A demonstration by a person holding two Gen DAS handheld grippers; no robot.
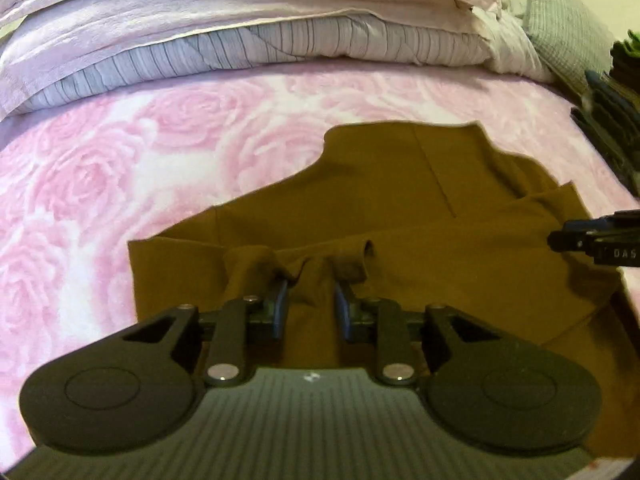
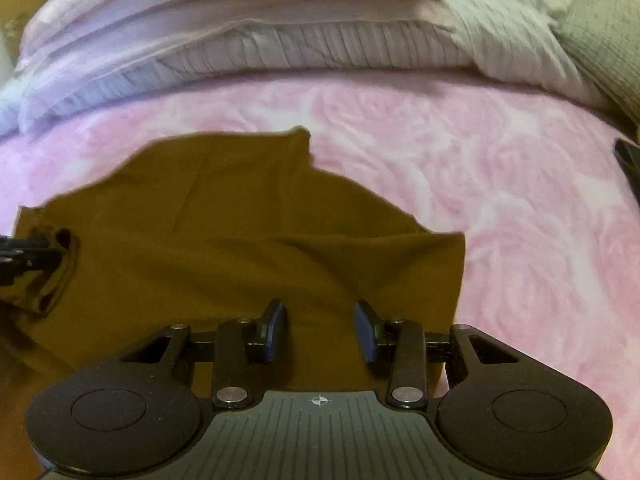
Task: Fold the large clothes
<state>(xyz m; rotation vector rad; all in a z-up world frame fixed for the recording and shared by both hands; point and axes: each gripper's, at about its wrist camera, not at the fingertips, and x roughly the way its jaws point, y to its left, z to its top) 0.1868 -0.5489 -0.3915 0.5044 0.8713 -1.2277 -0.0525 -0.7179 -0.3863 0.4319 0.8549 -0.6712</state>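
While the brown garment lies spread on the pink rose bedspread, short of the stacked bedding at the far side, its near hem runs crosswise under both tongs. Left tongs stand slightly parted over a bunched fold of that hem, fabric between the pads but seemingly unpinched. Right tongs are open, hovering above the garment's right corner, nearer that edge. Folding likely goes away from the hem, toward the bedding.
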